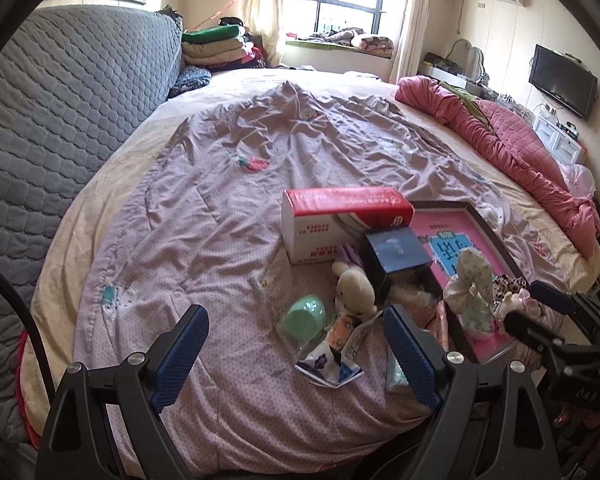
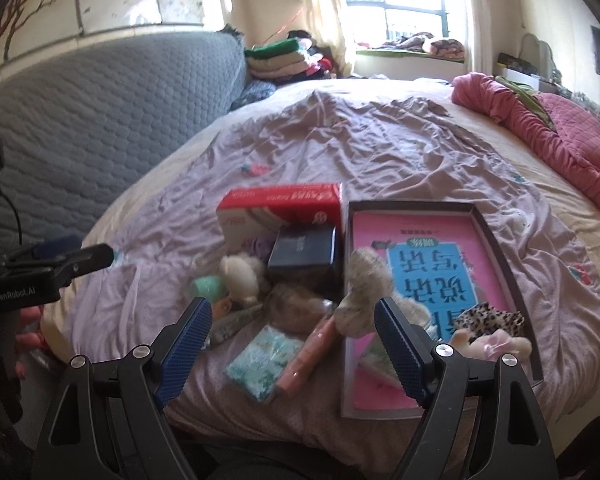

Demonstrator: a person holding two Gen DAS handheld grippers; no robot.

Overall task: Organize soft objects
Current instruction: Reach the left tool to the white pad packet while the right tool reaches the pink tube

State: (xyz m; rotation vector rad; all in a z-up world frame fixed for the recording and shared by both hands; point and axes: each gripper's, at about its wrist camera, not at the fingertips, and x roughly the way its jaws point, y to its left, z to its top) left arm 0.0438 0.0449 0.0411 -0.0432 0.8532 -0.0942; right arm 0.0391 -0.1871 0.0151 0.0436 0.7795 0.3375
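Both sets of jaws stand spread wide, nothing between them. The left gripper (image 1: pixel 296 350) hovers low over the bedspread (image 1: pixel 204 240), with a mint-green soft ball (image 1: pixel 305 314) in its clear wrapper just ahead. The right gripper (image 2: pixel 294 342) faces the pile: a floral tissue pack (image 2: pixel 262 360), a pink tube (image 2: pixel 312 354), and a speckled cloth toy (image 2: pixel 360 296) leaning on the tray's (image 2: pixel 512 272) edge. The likely step is a first pick. Best come down square over one piece, pinch its middle, lift clear of neighbours. The cream plush (image 2: pixel 242 276) looks squashy and loose, lying beside the dark box (image 2: pixel 304 256).
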